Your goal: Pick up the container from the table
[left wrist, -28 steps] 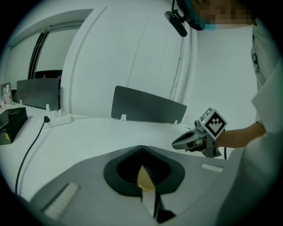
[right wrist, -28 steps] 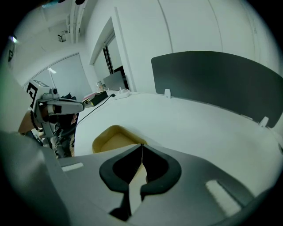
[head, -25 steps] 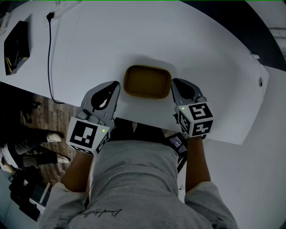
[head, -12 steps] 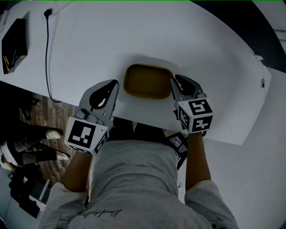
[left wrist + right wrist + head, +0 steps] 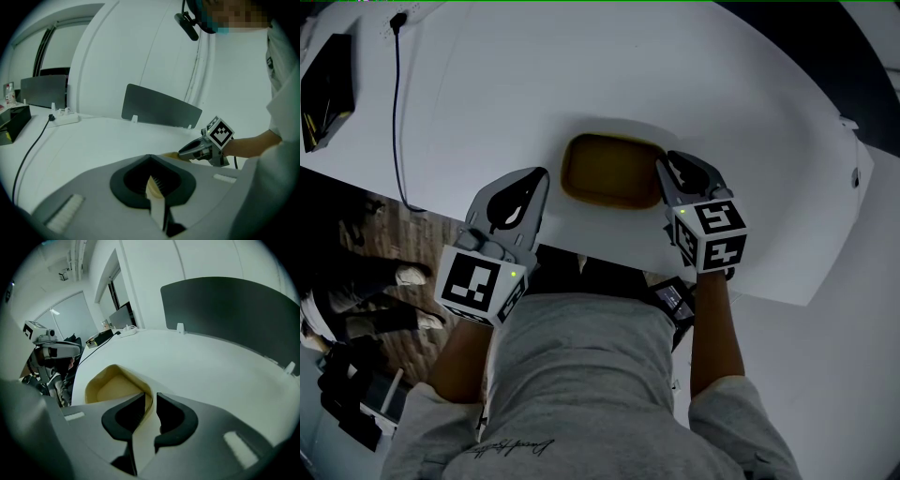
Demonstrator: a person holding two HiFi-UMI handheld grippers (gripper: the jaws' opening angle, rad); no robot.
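A shallow tan container (image 5: 609,171) with rounded corners lies on the white table (image 5: 581,75), near its front edge. My right gripper (image 5: 664,169) is at the container's right end. In the right gripper view its jaws (image 5: 150,398) straddle the rim of the container (image 5: 110,387) with the tan wall pinched in the narrow gap. My left gripper (image 5: 541,180) is just left of the container, apart from it, with its jaws together. In the left gripper view its tips (image 5: 150,158) meet, and past them show a sliver of the container (image 5: 171,154) and the right gripper (image 5: 182,153).
A black cable (image 5: 394,112) runs down the table's left side from a power strip (image 5: 63,117). A black box (image 5: 323,89) sits at the far left. Grey divider panels (image 5: 159,110) stand at the table's far edge. Wooden floor (image 5: 403,239) shows at the left.
My right gripper has shifted a little left, onto the container's right rim. The left gripper has hardly moved.
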